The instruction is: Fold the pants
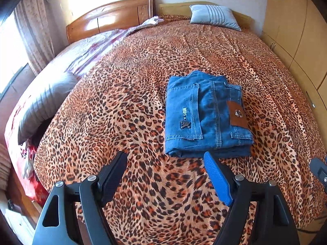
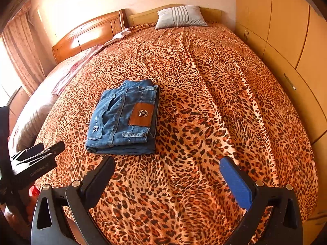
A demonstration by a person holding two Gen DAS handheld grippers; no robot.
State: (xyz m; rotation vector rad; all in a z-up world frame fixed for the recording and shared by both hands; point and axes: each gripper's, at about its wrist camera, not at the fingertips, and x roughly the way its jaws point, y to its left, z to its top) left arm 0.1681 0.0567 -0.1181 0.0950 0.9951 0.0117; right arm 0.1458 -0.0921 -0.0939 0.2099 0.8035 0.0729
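— How do the two tools stand?

— The left gripper (image 1: 165, 159) has its jaws spread wide with nothing between them, only bedspread showing in the gap. The right gripper (image 2: 167, 163) is likewise released, its black finger and blue finger (image 2: 235, 183) well apart over bare cloth. In the right wrist view the left gripper's body shows at about nine o'clock, apart from the fabric stack.

— And the surroundings, biggest first?

— A bed under a leopard-print bedspread (image 1: 143, 94) fills both views. Wooden wardrobe doors (image 2: 286, 30) run along three o'clock, and a curved wooden headboard (image 1: 110, 18) sits at about eleven. A grey striped pillow (image 1: 212, 16) lies at twelve o'clock against the far end.

— Where are the pants?

— The blue denim pants (image 1: 206, 114) lie folded into a compact rectangle on the bedspread, just beyond the left gripper's fingertips, toward one o'clock in that view. From the right wrist they sit at about eleven o'clock. Neither gripper touches them. A brown leather patch (image 2: 141, 114) faces up on top.
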